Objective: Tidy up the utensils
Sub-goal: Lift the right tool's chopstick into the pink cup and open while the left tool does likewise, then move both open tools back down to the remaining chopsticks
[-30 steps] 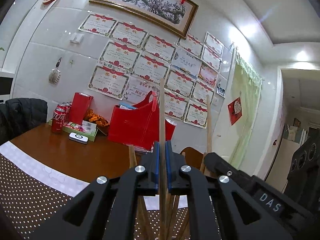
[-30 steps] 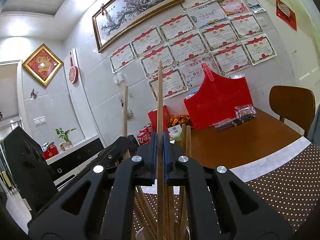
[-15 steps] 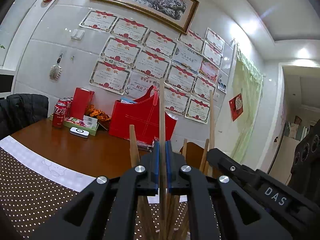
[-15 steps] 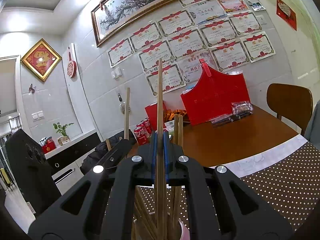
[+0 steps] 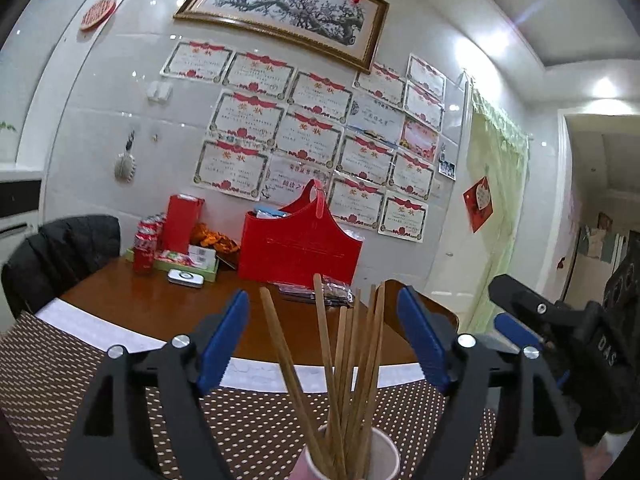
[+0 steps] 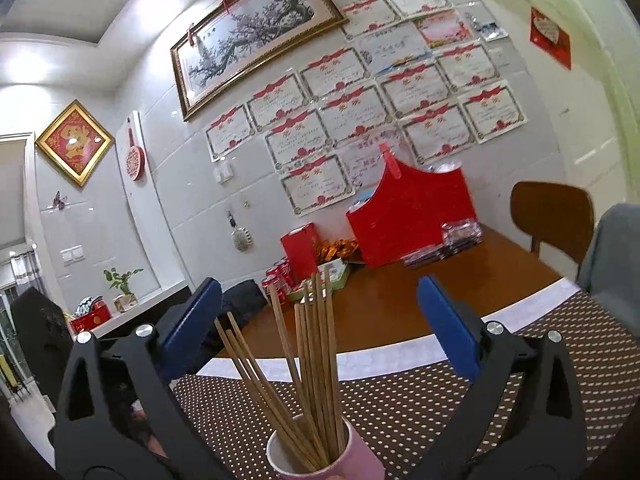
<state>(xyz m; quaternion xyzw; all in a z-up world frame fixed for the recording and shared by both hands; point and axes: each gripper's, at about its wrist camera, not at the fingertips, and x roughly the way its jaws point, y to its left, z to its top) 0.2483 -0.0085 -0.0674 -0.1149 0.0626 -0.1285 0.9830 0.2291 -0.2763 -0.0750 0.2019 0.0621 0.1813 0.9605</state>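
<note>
My left gripper (image 5: 322, 340) jaws apart, holding nothing; my right gripper (image 6: 320, 328) likewise spread; wooden chopsticks (image 5: 344, 368) stand bunched in pink cup (image 6: 356, 456) on dotted placemat (image 6: 420, 404).

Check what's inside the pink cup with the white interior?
The pink cup holds a bunch of wooden chopsticks, standing and fanned out. Their lower ends and the cup's bottom are hidden by the bundle and the rim.

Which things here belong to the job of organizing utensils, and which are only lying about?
Belong to the job:
- chopsticks
- pink cup holding them
- left tool and right tool, both open

Just lying about:
- red bag
- soda cans
- wooden chair
- black jacket
</note>
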